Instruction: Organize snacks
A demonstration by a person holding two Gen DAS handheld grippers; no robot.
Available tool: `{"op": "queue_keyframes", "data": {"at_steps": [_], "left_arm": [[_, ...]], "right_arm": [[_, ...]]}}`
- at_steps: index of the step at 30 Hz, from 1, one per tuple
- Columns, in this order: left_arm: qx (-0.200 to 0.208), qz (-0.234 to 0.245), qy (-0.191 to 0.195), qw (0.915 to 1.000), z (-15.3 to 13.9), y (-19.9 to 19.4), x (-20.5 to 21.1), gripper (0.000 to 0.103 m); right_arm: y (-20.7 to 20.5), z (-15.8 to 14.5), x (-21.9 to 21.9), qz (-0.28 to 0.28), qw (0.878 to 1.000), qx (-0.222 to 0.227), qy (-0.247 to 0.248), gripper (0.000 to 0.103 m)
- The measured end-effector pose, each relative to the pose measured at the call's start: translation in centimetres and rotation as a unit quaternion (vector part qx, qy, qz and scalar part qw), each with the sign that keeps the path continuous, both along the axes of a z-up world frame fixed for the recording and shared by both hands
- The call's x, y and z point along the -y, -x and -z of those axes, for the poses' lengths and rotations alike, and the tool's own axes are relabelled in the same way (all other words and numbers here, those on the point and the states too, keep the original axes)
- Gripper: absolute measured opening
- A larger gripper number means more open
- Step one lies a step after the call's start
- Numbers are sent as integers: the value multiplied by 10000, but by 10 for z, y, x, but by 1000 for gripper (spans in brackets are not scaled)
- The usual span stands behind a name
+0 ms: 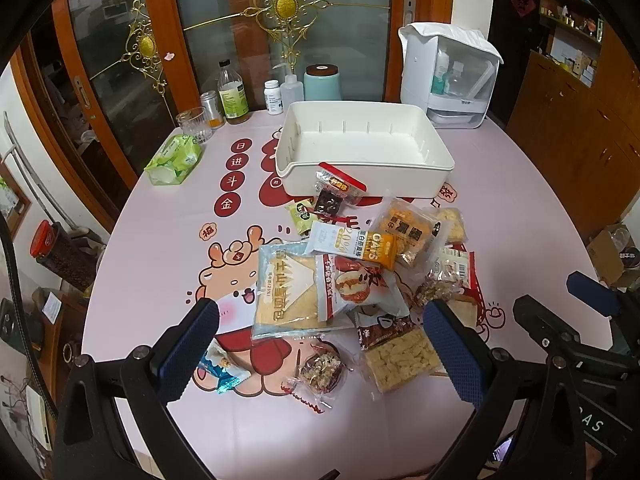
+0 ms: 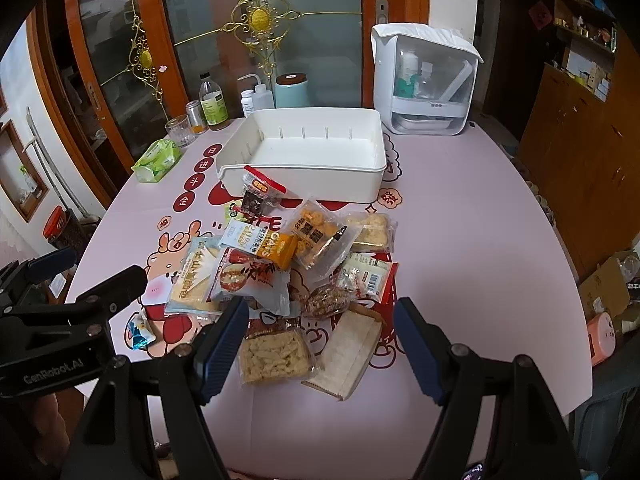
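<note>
1. Left wrist view: the left tool [image 1: 320, 336] hovers in the lower part of the frame with its blue-padded fingers spread wide and nothing between them. The heap of wrapped snacks [image 1: 360, 276] lies at centre on the pink printed surface [image 1: 152, 216]. Above it, at upper centre, stands the empty white rectangular plastic bin [image 1: 400, 176], with a red-edged dark snack pack [image 1: 338, 194] leaning against its near wall. The large pale-blue bread bag [image 1: 288, 292] lies closest between the fingers.

2. Right wrist view: the right tool [image 2: 320, 348] sits low in the frame, its fingers apart and holding nothing. Between them lie a clear pack of yellow puffed crisps [image 2: 272, 354] and a flat beige wafer pack [image 2: 348, 356].

3. Judgement: sorting has not begun, since the bin holds nothing. To pick well, take a top or outlying pack first, come down straight over it, and pinch across its short side so neighbours do not drag along, then place it flat against a bin wall.
</note>
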State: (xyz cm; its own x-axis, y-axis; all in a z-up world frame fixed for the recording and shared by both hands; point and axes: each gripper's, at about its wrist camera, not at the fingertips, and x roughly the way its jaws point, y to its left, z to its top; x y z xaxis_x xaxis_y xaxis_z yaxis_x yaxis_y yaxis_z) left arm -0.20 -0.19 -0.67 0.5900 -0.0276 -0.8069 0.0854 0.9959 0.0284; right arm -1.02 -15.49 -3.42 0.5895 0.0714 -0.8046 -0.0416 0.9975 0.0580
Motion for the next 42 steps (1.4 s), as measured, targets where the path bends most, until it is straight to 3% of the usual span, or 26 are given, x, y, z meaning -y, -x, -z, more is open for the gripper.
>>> {"op": "queue_keyframes", "data": {"at_steps": [42], "left_arm": [[-50, -73, 86, 9999, -5, 12, -2, 102]], "right_arm": [[15, -3, 0, -46, 10000, 3, 4, 75]]}}
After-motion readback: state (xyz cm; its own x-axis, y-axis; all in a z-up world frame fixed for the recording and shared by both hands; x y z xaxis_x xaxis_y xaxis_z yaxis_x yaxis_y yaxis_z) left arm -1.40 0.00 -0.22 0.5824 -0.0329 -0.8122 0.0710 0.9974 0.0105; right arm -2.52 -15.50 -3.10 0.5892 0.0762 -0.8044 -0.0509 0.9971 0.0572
